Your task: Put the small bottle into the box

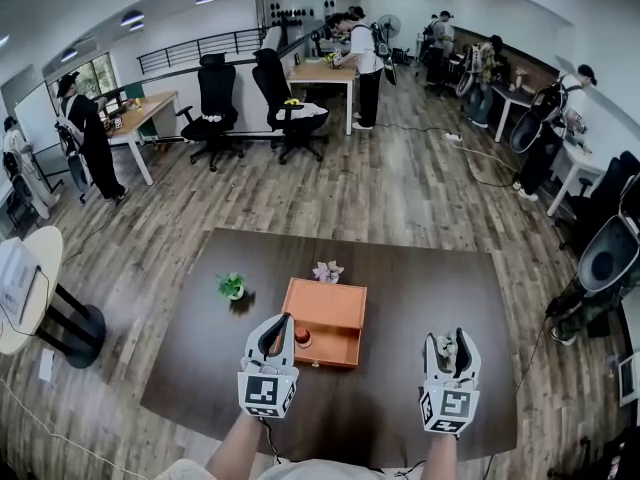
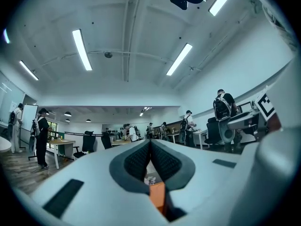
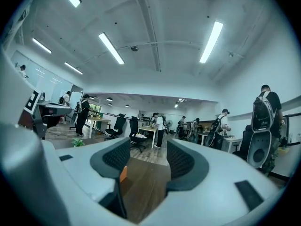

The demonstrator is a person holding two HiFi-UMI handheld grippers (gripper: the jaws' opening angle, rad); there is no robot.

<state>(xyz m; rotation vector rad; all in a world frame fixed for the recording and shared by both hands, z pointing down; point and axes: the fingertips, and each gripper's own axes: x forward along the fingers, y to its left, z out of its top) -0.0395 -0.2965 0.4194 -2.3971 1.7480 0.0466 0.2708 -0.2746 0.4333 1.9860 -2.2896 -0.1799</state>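
An orange open box [image 1: 330, 305] lies in the middle of the dark table [image 1: 200, 368]. A small reddish bottle [image 1: 303, 337] sits inside it by the front left corner. My left gripper [image 1: 282, 320] hovers just left of the box's front, and its black pads meet with nothing between them. In the left gripper view the left gripper [image 2: 149, 143] points level across the room, with the box [image 2: 157, 194] showing low in the gap. My right gripper [image 1: 450, 339] hangs over bare table right of the box. The right gripper [image 3: 148, 149] is empty, its jaws wide apart.
A small green potted plant [image 1: 232, 286] stands left of the box and a pale flower ornament [image 1: 327, 271] behind it. Office chairs [image 1: 216, 98], desks and several people fill the room beyond. A round white table [image 1: 25, 283] stands at the left.
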